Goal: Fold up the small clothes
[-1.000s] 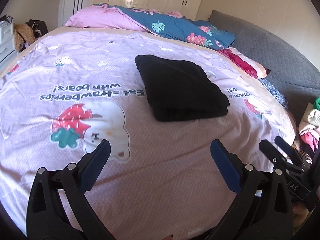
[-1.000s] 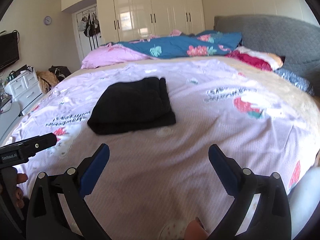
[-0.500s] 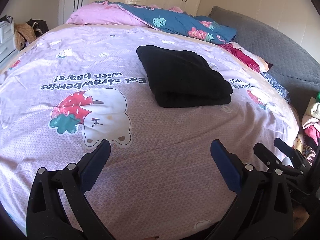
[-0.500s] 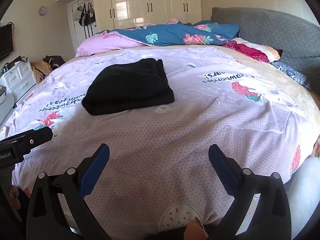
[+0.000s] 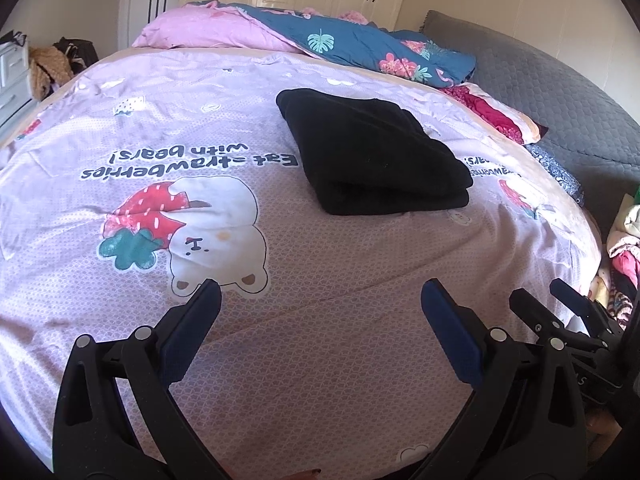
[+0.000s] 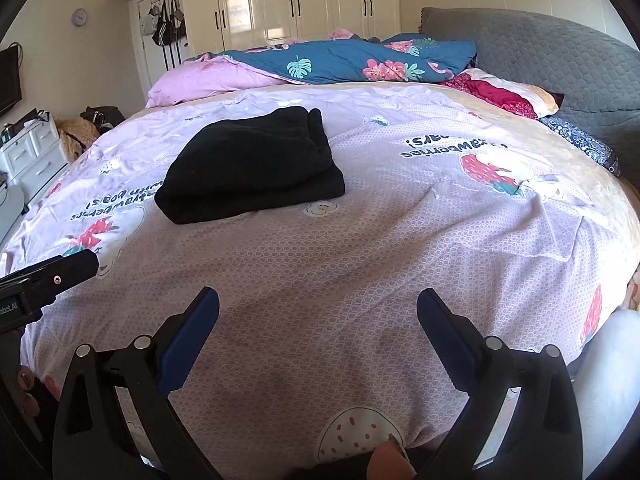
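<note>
Since a second ago both tools have drawn back toward the near edge of the bed, leaving more bare sheet ahead. Left wrist view: the left tool (image 5: 320,300) gapes empty; the folded black garment (image 5: 374,152) lies mid-bed. Right wrist view: the right tool (image 6: 318,306) gapes empty, well apart from the garment (image 6: 252,164); the sheet (image 6: 400,248) is bare to the right edge.

Black folded garment (image 5: 372,152) on a lilac bedspread (image 5: 320,360) printed with red strawberries and white bears; blue floral quilt (image 6: 360,62), pink pillow (image 6: 200,82), grey quilted headboard (image 6: 560,52).
</note>
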